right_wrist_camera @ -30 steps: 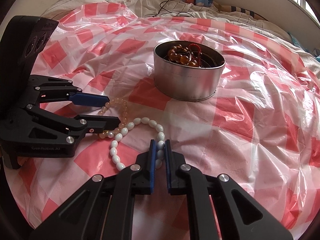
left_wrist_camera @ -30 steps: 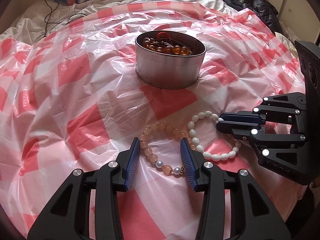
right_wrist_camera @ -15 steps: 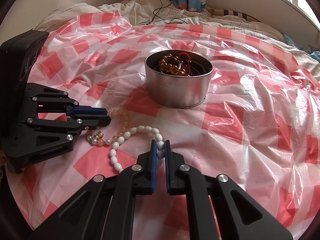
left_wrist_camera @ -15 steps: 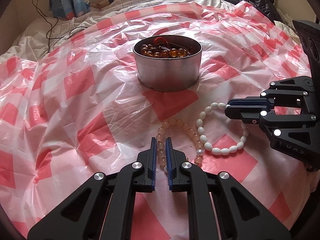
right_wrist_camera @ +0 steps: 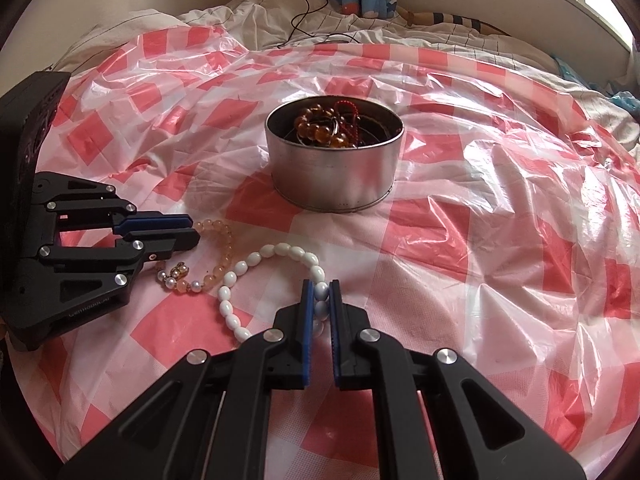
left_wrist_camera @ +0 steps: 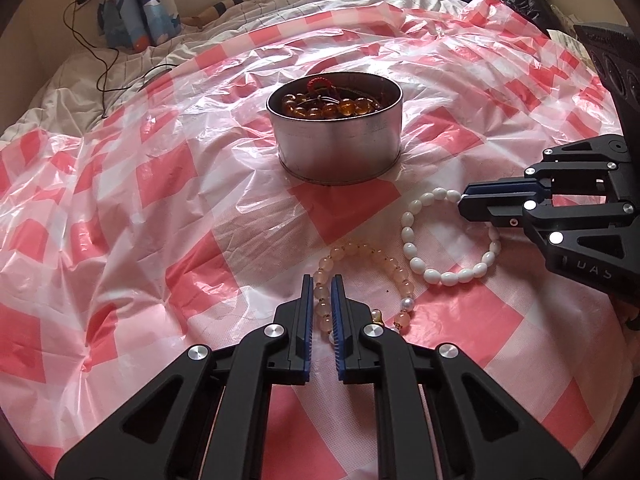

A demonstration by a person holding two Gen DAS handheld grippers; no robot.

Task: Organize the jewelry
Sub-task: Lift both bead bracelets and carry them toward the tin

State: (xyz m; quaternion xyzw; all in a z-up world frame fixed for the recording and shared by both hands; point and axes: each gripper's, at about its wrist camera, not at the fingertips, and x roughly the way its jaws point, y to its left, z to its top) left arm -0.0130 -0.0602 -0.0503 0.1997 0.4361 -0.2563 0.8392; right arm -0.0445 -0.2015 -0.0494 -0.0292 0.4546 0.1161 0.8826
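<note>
Change of state: one second ago the left claw [left_wrist_camera: 321, 292] stood wide open astride the peach bead bracelet [left_wrist_camera: 362, 280]; half a second ago it had closed, and it now remains closed on the near-left run of beads, with only a bead's width between the blue pads. The right claw [right_wrist_camera: 321, 296] has been clamped on the white bead bracelet [right_wrist_camera: 276, 276] throughout the interval, and two beads sit pinched between its pads. Both views have also risen slightly, with the tin [left_wrist_camera: 334, 136] now further up the frame.

Consequence for the task: both grasps appear complete, so the step in hand is judged to be lift and transfer into the tin. Most of each loop lies on the checked plastic sheet [left_wrist_camera: 120, 184] that covers the bed, so neither bracelet is clear of the surface yet.

Appearance of the items:
- Peach bracelet: round translucent beads, with a few pearl-like beads and a small gold charm at the near end. It lies just beside the white one.
- White bracelet: oval opaque beads in an open loop.
- Tin: round bare metal, open-topped, beyond both bracelets. It already holds amber beads [right_wrist_camera: 320, 130] and a red cord [right_wrist_camera: 346, 110]
</note>
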